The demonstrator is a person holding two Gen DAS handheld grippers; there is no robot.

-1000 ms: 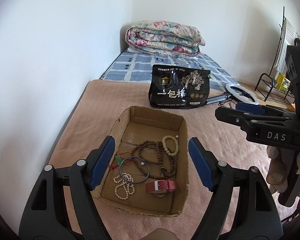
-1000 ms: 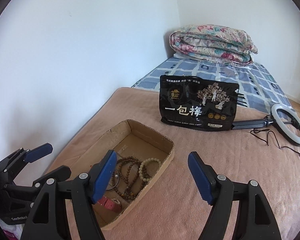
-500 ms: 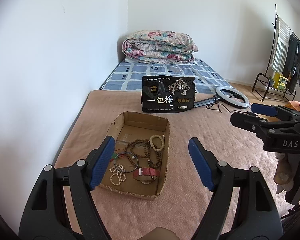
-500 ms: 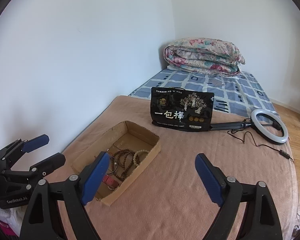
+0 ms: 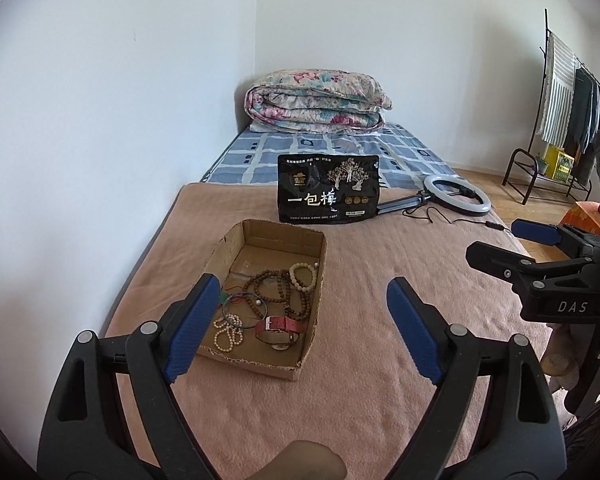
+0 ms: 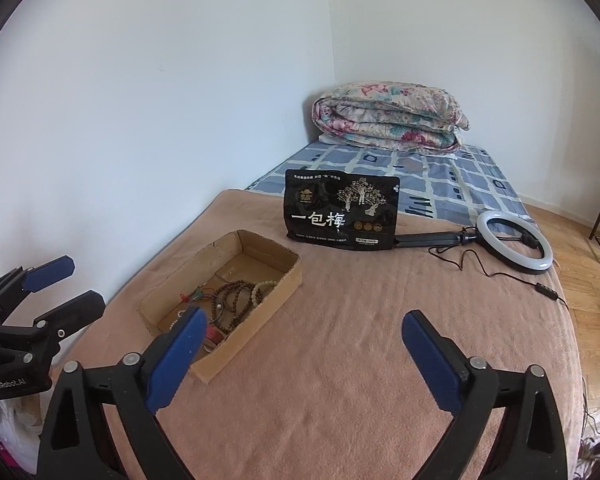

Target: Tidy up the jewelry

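A shallow cardboard box (image 5: 312, 344) (image 6: 256, 320) lies on the pink blanket. It holds brown bead strings (image 5: 274, 286) (image 6: 234, 300), a pale bead bracelet (image 5: 302, 276), a white pearl strand (image 5: 228, 334), a dark bangle (image 5: 244, 306) and a red-strapped watch (image 5: 280, 326). My left gripper (image 5: 302, 328) is open and empty, held above and behind the box's near edge. My right gripper (image 6: 304, 346) is open and empty, to the right of the box. Each gripper shows in the other's view, the right one (image 5: 512, 248) and the left one (image 6: 72, 286).
A black snack bag (image 5: 328, 190) (image 6: 340, 210) stands behind the box. A ring light (image 5: 458, 198) (image 6: 514, 246) with its cable lies to the right. A folded floral quilt (image 5: 316, 100) sits on the checked mattress by the wall. A clothes rack (image 5: 560, 120) stands far right.
Both grippers have pulled back and up from the box, so the box looks smaller and farther away. Both stay open and empty.
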